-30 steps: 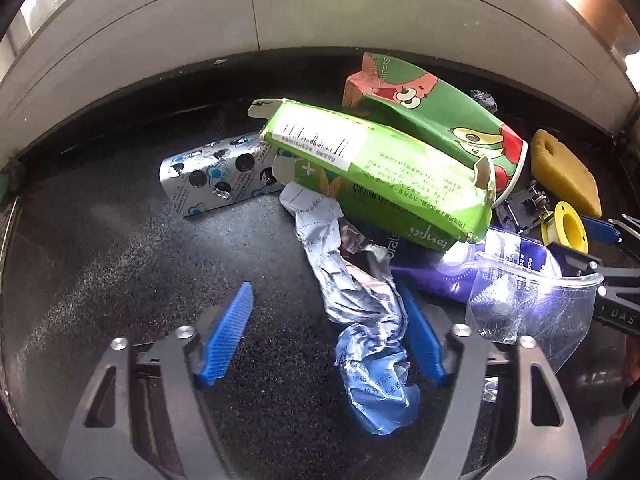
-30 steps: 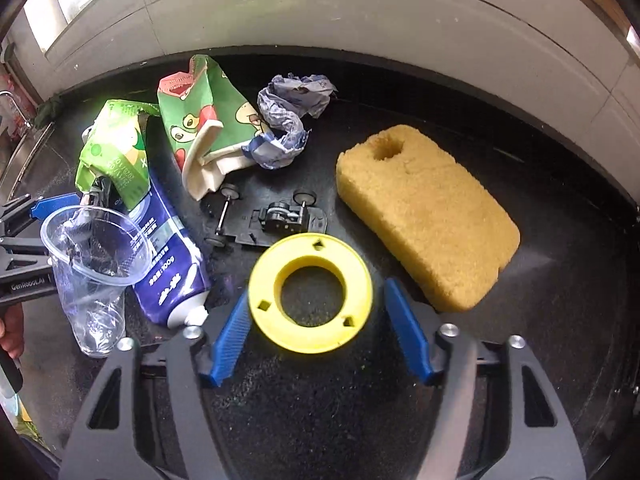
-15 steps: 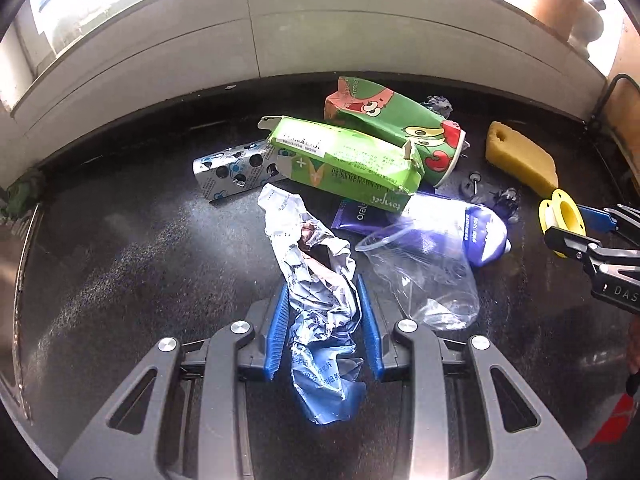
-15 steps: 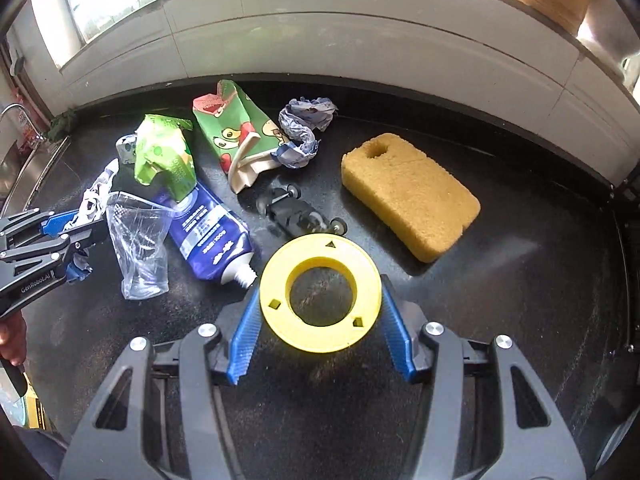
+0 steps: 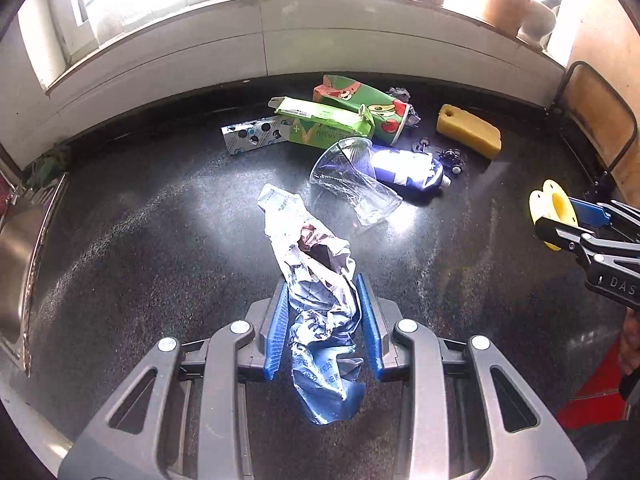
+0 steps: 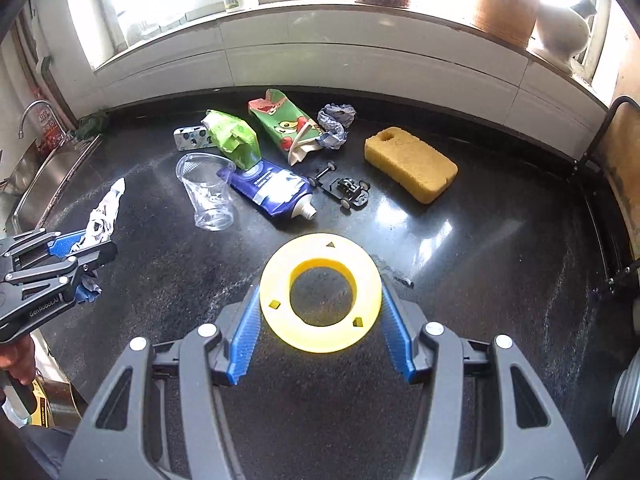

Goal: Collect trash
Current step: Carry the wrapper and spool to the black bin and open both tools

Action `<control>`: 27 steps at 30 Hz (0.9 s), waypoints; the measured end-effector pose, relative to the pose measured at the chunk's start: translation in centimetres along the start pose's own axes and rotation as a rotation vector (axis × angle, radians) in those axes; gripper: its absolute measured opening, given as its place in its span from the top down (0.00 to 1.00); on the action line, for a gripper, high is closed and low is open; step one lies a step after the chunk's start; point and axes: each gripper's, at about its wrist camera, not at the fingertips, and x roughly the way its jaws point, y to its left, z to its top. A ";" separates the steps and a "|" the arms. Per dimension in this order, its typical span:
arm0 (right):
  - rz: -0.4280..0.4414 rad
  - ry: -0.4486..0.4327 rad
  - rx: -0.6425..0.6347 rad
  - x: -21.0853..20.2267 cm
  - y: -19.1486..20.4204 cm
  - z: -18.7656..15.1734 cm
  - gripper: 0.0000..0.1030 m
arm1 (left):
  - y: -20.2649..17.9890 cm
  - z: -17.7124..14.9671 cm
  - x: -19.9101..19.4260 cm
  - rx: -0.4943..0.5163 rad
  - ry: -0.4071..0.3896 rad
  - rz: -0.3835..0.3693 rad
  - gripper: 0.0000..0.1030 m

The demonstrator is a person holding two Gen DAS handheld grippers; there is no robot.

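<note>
On the black speckled countertop [image 6: 500, 248] a clear plastic cup [image 6: 208, 192] lies tipped on its side with nothing visible in it. Just beside it lies a squeezed blue and white toothpaste tube [image 6: 272, 194], its open nozzle pointing toward the near edge. Behind them sit a crushed green cardboard box [image 5: 324, 126] and a flattened green cartoon-printed carton [image 6: 286, 128] with its mouth gaping; what is inside either, I cannot tell.

The left gripper [image 5: 324, 320] is clenched on a crumpled white and blue foil wrapper [image 5: 316, 280], which sticks out past the blue pads [image 5: 280, 328] toward the cup and hangs behind them too. It is held well apart from the pile.

The right gripper [image 6: 320, 320] is closed on a flat yellow plastic spool ring [image 6: 320, 298], pinched by its rim between both pads, on the near side of the toothpaste tube. A yellow sponge block [image 6: 410, 162] rests to the right of a small black toy car chassis [image 6: 344, 190].
</note>
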 end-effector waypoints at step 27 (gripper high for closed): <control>0.611 0.008 -0.680 -4.8 35.8 -3.4 0.47 | 17.9 -19.6 -15.6 -0.552 -0.057 0.406 0.68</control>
